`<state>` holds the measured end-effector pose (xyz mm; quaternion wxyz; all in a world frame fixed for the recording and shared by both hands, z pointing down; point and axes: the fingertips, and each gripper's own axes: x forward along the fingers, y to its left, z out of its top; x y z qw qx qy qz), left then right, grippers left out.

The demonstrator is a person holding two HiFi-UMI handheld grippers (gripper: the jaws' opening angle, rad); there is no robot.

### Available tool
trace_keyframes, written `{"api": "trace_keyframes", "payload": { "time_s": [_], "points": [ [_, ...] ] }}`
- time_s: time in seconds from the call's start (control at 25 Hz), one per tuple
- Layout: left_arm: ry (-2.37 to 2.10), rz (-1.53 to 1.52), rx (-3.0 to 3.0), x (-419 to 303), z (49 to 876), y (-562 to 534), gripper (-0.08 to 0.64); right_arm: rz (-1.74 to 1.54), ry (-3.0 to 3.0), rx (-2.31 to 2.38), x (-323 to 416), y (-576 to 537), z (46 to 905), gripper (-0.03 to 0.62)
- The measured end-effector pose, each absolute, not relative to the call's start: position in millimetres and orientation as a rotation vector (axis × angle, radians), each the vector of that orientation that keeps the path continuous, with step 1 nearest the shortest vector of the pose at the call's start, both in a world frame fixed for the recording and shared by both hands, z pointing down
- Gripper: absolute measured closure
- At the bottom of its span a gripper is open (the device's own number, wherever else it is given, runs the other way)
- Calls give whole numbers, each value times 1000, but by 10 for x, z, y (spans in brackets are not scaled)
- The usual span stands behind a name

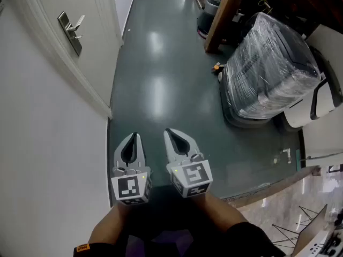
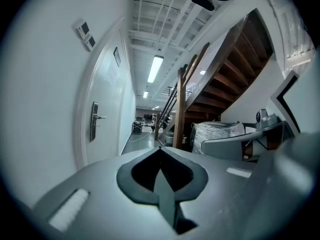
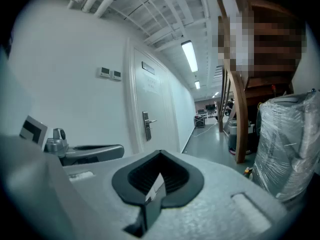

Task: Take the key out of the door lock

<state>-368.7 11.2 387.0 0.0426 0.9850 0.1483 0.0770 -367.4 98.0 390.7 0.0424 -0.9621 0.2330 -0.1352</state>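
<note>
The left tongs (image 1: 133,137) and right tongs (image 1: 170,132) are hovering side by side, both pinched together, empty, well apart from the door lock (image 1: 71,31); key possibly sitting there, too small to tell.

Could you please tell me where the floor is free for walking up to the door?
The green floor is bare in a wide strip between the door on the left and the plastic-wrapped bundle. It is crowded on the right, around the bundle and the wooden post.

Two grippers (image 1: 134,136) (image 1: 168,131), one door lock (image 1: 70,32), one wrapped bundle (image 1: 270,68).
</note>
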Motion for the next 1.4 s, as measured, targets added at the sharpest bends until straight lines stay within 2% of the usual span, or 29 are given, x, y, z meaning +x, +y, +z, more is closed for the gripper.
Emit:
{"api": "trace_keyframes", "payload": {
  "time_s": [1.4],
  "points": [
    [392,246,3045,-3557,3754,444,541,-367,749,-2865,-3571,1377,3891,603]
  ]
}}
